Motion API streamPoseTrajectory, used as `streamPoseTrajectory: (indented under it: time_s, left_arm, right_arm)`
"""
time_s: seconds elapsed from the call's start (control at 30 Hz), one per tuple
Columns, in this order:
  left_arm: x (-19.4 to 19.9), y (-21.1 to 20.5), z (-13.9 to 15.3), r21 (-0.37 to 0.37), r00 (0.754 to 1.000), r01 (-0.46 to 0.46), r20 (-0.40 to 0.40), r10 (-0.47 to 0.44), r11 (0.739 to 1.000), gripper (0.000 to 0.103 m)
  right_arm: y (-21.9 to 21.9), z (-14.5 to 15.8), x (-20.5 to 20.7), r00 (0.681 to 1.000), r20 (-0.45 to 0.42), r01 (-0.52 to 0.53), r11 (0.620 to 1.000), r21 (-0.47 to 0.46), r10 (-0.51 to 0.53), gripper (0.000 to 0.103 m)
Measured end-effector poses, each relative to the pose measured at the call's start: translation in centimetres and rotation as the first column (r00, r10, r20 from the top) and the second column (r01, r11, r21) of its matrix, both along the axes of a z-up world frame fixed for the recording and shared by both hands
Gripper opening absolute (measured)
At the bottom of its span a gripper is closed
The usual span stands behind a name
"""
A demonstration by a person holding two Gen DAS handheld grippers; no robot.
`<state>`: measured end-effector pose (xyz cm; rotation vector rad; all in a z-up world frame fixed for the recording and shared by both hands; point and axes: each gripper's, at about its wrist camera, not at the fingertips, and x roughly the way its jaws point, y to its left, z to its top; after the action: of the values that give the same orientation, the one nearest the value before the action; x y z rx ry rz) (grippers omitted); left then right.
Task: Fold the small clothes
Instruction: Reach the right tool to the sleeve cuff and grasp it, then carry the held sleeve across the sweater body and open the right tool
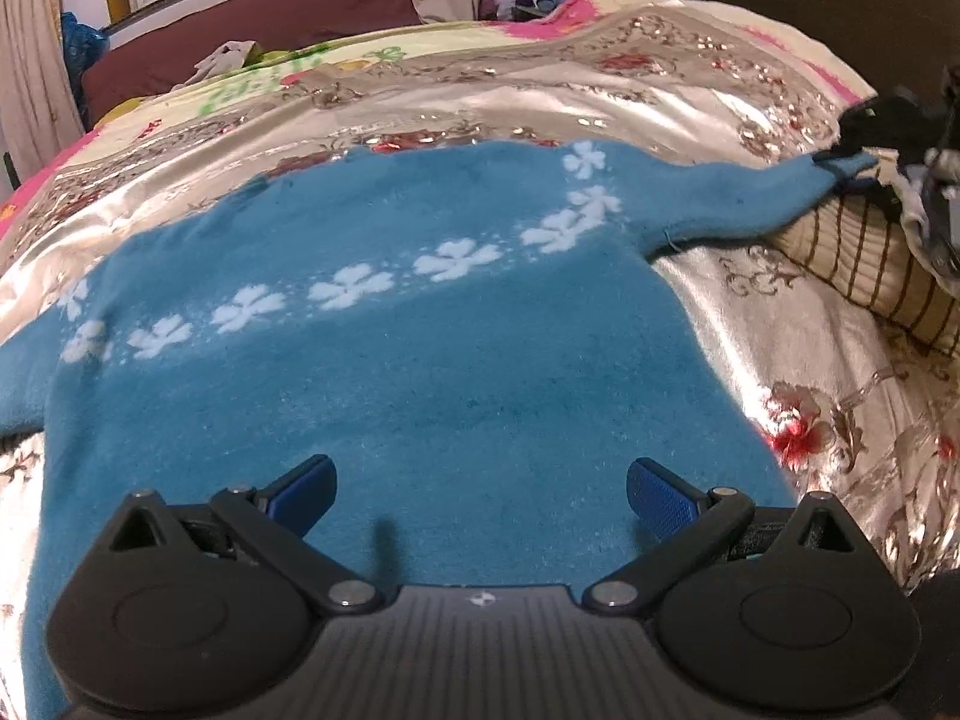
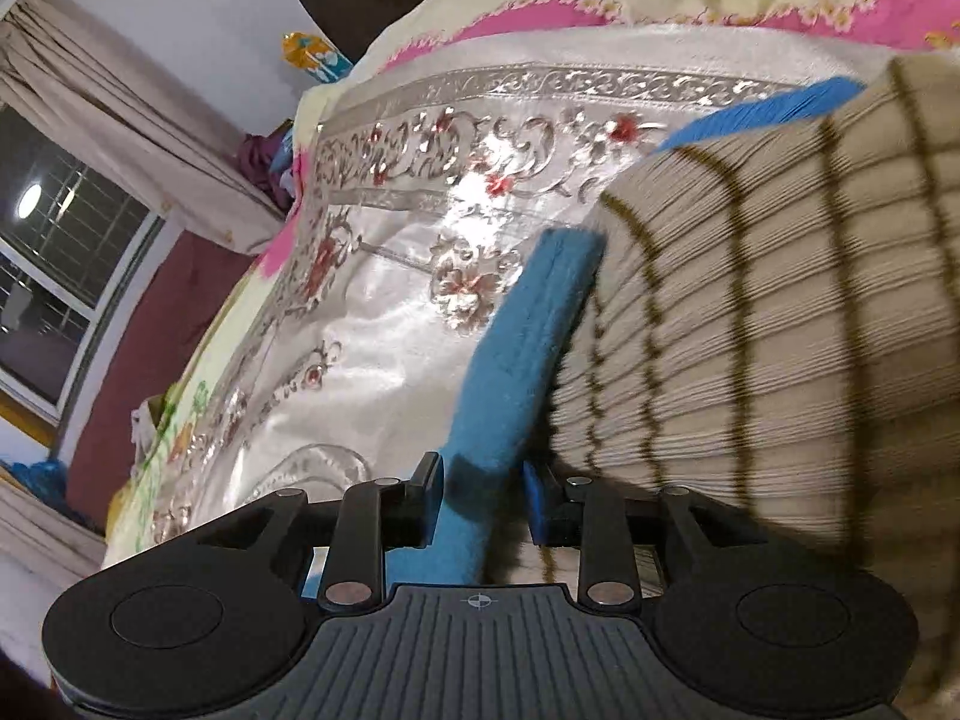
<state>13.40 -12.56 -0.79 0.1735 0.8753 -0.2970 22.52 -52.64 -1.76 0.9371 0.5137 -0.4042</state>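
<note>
On the satin bedspread [image 1: 750, 312], the blue sweater [image 1: 390, 372] lies flat; its sleeve [image 2: 528, 348] stretches rightward into the clamped right gripper [image 2: 483, 498], left gripper [image 1: 480, 495] wide above the hem.

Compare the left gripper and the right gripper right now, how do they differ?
The left gripper is wide open with nothing between its blue pads; the right gripper has closed in on the sleeve of the blue sweater. The left gripper hovers over the sweater's flat body, while the right gripper is at the sleeve's end, beside a striped beige cloth. Both are black with blue pads, over the same bedspread.
</note>
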Motion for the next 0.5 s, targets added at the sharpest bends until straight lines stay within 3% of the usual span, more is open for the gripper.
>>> streamPoseTrajectory:
  time_s: [0.1,0.17,0.23,0.33,0.5]
  left_arm:
    - [0.0,0.1,-0.3,0.003,1.000,-0.004,-0.016,0.004,1.000,0.103]
    - [0.2,0.3,-0.5,0.004,1.000,-0.008,-0.023,0.008,1.000,0.103]
    - [0.3,0.6,-0.7,-0.001,0.999,-0.014,-0.033,0.014,1.000,0.103]
    - [0.1,1.5,-0.5,-0.017,0.999,-0.025,-0.035,0.024,1.000,0.103]
    - [-0.4,4.2,-0.7,-0.038,0.996,-0.074,-0.044,0.072,0.997,0.103]
  right_arm:
    - [0.3,-0.1,0.6,1.000,0.023,-0.001,1.000,-0.020,0.001,0.040]
    - [0.4,-0.4,1.3,1.000,0.002,0.006,0.999,-0.046,-0.005,0.040]
    - [0.6,-0.5,1.9,1.000,-0.029,0.007,0.997,-0.079,-0.010,0.034]
    - [2.1,0.8,2.7,0.998,-0.056,-0.019,0.988,-0.151,0.011,0.014]
    - [8.8,5.0,4.1,0.973,0.013,-0.223,0.950,-0.217,0.231,0.013]
